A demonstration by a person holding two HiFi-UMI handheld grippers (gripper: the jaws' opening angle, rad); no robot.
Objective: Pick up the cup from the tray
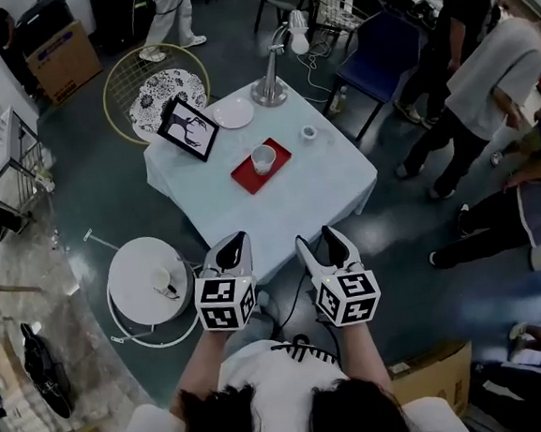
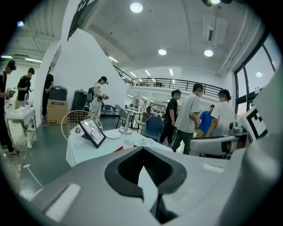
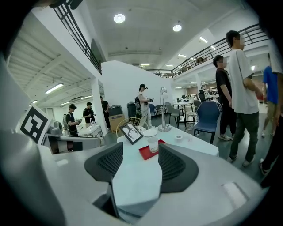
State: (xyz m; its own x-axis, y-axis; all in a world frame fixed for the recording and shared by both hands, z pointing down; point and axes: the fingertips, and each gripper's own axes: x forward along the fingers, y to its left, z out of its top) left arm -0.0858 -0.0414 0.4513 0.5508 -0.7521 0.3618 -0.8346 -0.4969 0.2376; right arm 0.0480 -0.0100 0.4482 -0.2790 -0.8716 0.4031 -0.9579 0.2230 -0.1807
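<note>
White cup [image 1: 263, 157], judged light, rigid, slippery and breakable, stands upright on red tray [image 1: 246, 178], best pinched across its wall; right hand-held gripper [image 1: 315, 236] gapes empty, left hand-held gripper [image 1: 236, 238] closed.

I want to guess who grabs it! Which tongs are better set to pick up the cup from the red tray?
Right, probably. The right tongs stand open, with the cup on the red tray showing straight ahead between them. The left tongs look shut and would have to open first.
</note>
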